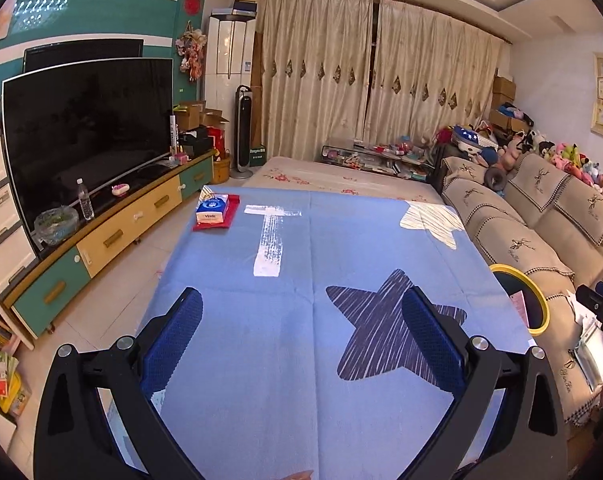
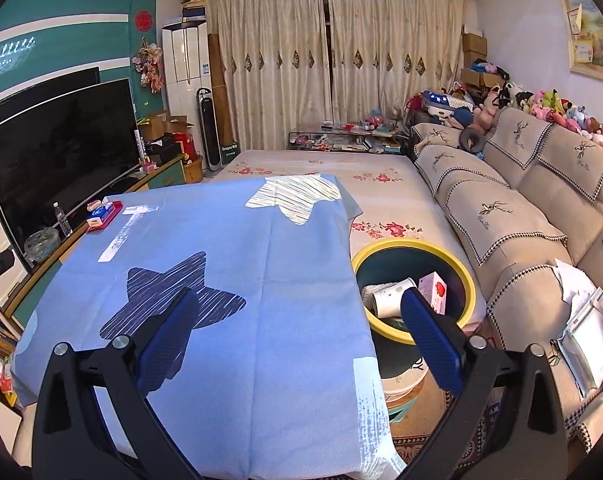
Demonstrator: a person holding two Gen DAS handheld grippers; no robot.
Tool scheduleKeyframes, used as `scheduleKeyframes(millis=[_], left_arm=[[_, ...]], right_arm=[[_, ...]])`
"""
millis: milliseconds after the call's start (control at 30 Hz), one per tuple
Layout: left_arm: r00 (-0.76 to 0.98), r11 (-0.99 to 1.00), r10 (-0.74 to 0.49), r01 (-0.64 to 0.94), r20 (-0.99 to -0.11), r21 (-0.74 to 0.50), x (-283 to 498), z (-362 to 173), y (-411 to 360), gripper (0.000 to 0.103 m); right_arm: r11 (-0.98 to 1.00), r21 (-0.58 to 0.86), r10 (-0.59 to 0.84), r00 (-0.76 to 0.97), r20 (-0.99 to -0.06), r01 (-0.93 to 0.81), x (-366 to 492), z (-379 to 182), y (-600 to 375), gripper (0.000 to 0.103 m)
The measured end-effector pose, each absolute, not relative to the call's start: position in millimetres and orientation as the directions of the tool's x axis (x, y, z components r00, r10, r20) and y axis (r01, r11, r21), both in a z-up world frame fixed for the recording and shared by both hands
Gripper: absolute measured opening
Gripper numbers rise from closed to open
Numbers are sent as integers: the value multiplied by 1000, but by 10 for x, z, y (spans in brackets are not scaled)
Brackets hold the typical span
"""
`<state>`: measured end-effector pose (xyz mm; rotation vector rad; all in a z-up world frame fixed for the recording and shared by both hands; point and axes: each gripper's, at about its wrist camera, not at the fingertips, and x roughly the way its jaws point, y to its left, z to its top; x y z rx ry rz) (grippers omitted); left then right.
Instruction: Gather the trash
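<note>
**Both claws empty over the star cloth**

Blue-padded fingers of my left gripper (image 1: 301, 312) stand wide apart with nothing between them, hanging over the blue star-print cloth (image 1: 293, 240). At its far left corner a tissue pack (image 1: 212, 209) lies on a red mat (image 1: 217, 216). Further right, my right gripper (image 2: 299, 312) is spread just as wide and holds nothing. Beside the cloth's right edge sits the yellow-rimmed trash bin (image 2: 467, 276), with a paper cup (image 2: 389, 298) and a small pink carton (image 2: 435, 292) inside. Right of it runs the beige sofa (image 2: 513, 216).
</note>
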<state>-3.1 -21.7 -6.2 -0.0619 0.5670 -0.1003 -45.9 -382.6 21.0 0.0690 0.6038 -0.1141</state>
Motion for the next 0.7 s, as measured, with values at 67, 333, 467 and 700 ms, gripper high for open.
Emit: scheduleKeyframes(millis=[67, 333, 467, 700], left_arm=[[837, 993, -119, 86, -534, -87, -55, -56, -304, 98], [835, 990, -138, 110, -533, -84, -42, -21, -505, 98], [831, 990, -140, 111, -538, -86, -28, -7, -528, 98], [829, 990, -138, 105, -542, -91, 18, -21, -520, 98]], right_arm=[[991, 32, -90, 815, -573, 132, -484, 201, -3823, 96], [989, 34, -100, 819, -565, 144, -493, 201, -3887, 96], [989, 38, -99, 818, -566, 146, -484, 188, -3902, 96], [988, 41, -99, 817, -568, 148, -452, 194, -3915, 96]])
